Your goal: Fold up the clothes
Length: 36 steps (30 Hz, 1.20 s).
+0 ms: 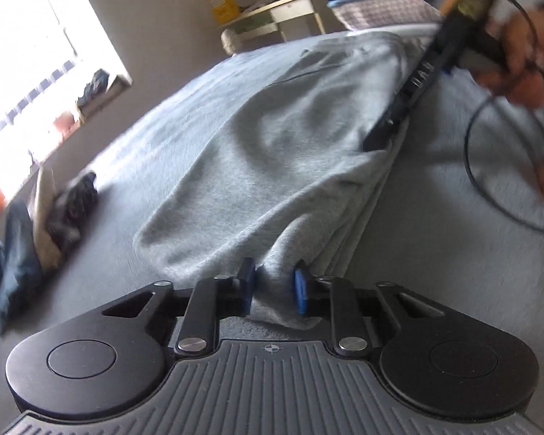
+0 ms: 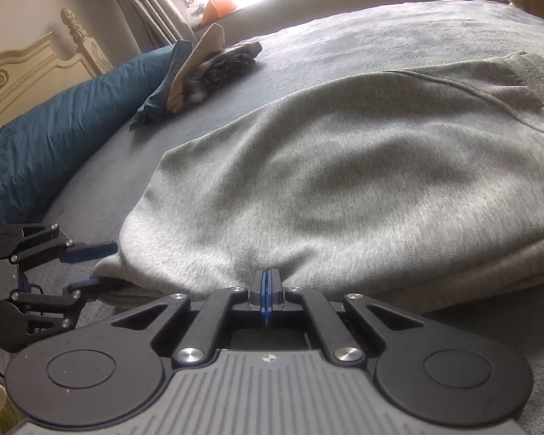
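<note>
While the grey garment (image 2: 337,166) is lying across the bed (image 2: 344,32), the left gripper (image 1: 273,286) is pinching its near corner and the right gripper (image 2: 266,288) is clamping its near edge.

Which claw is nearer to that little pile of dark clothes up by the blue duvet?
Left. The left claw grips the grey sweatshirt's corner on the side toward the pile of dark clothes; the right claw pinches the same edge farther from the pile.
</note>
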Each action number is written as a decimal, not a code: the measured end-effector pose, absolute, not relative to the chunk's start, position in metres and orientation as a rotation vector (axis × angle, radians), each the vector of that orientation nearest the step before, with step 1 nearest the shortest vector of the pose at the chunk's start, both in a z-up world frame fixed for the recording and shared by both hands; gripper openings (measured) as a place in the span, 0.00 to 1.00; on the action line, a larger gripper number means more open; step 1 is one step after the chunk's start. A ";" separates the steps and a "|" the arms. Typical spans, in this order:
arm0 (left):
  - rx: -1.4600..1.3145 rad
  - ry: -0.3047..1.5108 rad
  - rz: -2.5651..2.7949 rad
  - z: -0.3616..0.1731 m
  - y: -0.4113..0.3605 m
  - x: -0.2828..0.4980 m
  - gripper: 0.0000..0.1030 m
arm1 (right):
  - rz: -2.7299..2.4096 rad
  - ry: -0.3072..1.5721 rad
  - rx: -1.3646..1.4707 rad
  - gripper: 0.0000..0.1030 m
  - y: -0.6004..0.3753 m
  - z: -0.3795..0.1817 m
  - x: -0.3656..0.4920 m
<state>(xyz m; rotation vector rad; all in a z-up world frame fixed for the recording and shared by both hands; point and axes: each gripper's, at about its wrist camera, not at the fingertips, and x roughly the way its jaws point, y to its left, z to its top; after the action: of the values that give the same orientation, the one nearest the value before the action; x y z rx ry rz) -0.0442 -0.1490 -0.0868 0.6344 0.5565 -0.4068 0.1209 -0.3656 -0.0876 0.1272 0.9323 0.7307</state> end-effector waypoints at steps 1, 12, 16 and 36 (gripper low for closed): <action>0.674 0.527 -0.400 -0.088 -0.151 -0.050 0.11 | 0.732 0.933 0.124 0.00 -0.365 -0.088 0.121; 0.966 0.459 -0.451 -0.120 -0.146 -0.079 0.08 | 0.755 0.934 0.089 0.00 -0.364 -0.088 0.123; 0.961 0.456 -0.487 -0.120 -0.138 -0.079 0.07 | 0.760 0.935 0.079 0.00 -0.363 -0.087 0.123; 0.601 0.514 -0.495 -0.058 -0.110 -0.075 0.13 | 0.744 0.932 0.042 0.00 -0.358 -0.084 0.121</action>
<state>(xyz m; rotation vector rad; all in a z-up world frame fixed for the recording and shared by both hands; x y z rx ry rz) -0.0755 -0.1102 -0.0581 0.6010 0.5143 -0.4952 0.1208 -0.3582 -0.0840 0.0421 0.9322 0.7435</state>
